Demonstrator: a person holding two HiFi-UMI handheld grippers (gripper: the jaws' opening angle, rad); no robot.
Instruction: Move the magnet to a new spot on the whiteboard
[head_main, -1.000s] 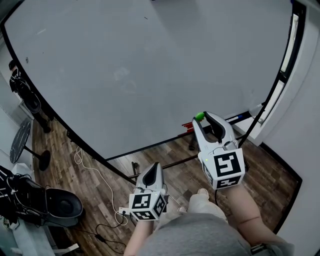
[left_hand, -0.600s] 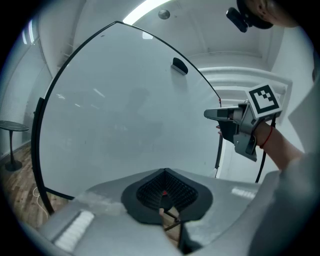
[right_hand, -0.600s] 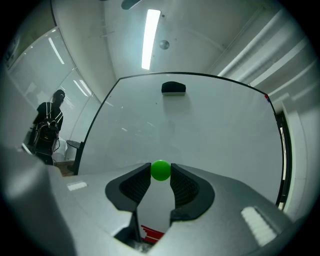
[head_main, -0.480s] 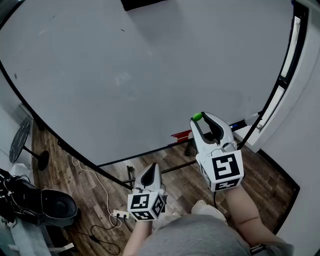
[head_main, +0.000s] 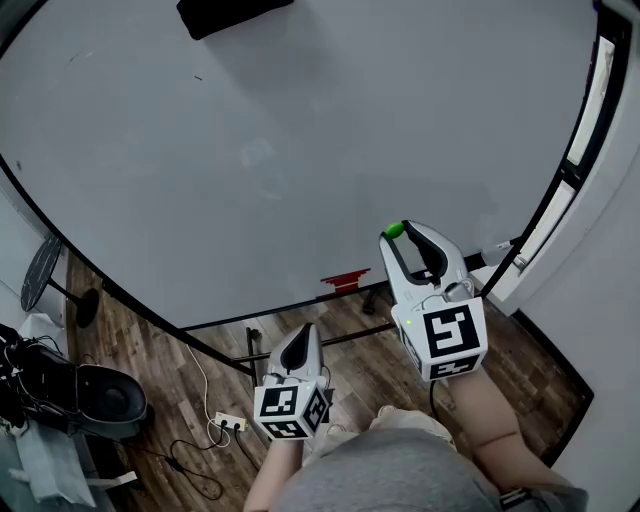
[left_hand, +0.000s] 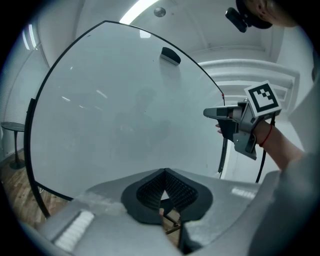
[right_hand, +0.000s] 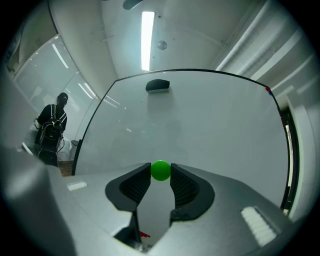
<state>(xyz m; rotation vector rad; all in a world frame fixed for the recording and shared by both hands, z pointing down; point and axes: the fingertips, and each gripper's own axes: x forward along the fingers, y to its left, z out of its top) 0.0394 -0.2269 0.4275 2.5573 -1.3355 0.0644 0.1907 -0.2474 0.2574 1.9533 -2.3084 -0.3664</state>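
Note:
A small green magnet (head_main: 396, 231) sits pinched between the tips of my right gripper (head_main: 400, 238), held in the air just in front of the whiteboard (head_main: 300, 150). In the right gripper view the green magnet (right_hand: 160, 170) fills the gap between the two black pads of the right gripper (right_hand: 160, 173), with the whiteboard (right_hand: 210, 120) behind it. My left gripper (head_main: 304, 332) hangs lower and nearer to me, below the board's bottom edge. Seen in the left gripper view, the left gripper (left_hand: 164, 174) has its pads meeting at the tip with nothing between them.
A black eraser (head_main: 232, 12) clings near the board's top. Something red (head_main: 345, 281) lies on the bottom rail. A power strip with cables (head_main: 225, 423) and dark gear (head_main: 90, 395) sit on the wood floor at left. A person in black (right_hand: 52, 125) stands far left.
Both grippers have moved level along the board with the person; the red thing has slid left in view and the black eraser has come into sight at the top. The magnet stays gripped.

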